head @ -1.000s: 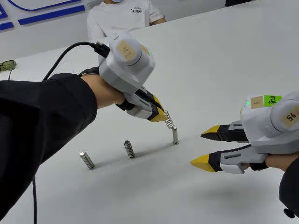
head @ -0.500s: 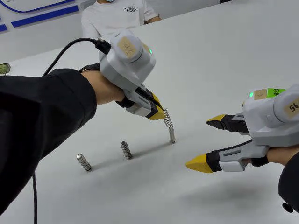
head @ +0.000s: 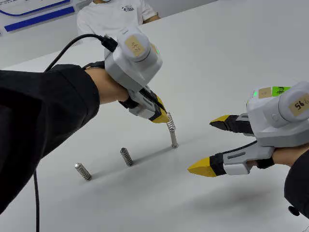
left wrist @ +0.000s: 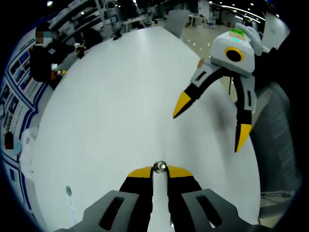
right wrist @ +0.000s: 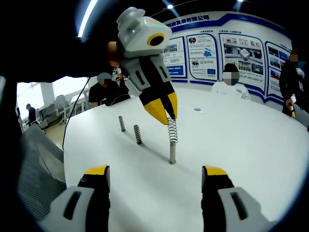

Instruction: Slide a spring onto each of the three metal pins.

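Over 3rd pin [head: 174, 141], left gripper [head: 163, 117] nose-down, spring [head: 170, 127] in jaws.

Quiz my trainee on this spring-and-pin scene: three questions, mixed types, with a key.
1. True or false: the right gripper is shut on a spring.
2. How many pins already wear springs? A one, B two, C three.
3. Fill in: the left gripper is shut on a ____ at the bare pin's top.
Key: 1 false, it is open. 2 B: the near pin and the middle pin. 3 spring.
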Motion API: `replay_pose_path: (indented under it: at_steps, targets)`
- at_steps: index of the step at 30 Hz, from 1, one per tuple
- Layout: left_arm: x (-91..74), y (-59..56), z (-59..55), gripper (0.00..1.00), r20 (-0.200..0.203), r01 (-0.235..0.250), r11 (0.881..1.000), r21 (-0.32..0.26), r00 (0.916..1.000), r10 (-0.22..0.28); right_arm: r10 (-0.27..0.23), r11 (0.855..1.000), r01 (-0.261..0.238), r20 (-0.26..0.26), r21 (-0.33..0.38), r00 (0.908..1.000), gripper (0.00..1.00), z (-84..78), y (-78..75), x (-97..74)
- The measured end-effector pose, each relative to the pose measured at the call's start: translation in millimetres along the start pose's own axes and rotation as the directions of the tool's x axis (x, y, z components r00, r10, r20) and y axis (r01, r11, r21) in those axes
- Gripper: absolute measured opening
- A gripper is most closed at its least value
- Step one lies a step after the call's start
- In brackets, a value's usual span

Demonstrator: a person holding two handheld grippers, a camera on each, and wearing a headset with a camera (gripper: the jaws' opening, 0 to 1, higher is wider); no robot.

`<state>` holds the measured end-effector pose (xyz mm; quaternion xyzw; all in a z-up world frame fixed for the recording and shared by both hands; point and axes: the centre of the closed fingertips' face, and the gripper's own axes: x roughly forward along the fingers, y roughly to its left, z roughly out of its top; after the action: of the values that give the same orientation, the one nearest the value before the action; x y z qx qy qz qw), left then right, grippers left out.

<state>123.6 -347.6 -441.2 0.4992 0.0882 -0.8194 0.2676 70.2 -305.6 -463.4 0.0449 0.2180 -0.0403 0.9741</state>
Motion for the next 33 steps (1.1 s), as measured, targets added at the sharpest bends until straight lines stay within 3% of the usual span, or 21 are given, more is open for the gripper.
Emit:
replay_pose_path:
  at_steps: [16,33]
  targets:
    - [5.2,-0.1,-3.0,0.09,-0.053,0.035,0.999,0.013,0.998,-0.034,0.001,1.0,-0.001,0.006,0.003,1.0,0.79,-1.3,-4.6,-0.8]
    - [31.7,3.1,-17.3,0.09,-0.108,0.073,0.997,0.012,0.9916,-0.071,0.003,1.0,-0.003,-0.003,0.009,1.0,0.78,-5.0,-6.3,0.4]
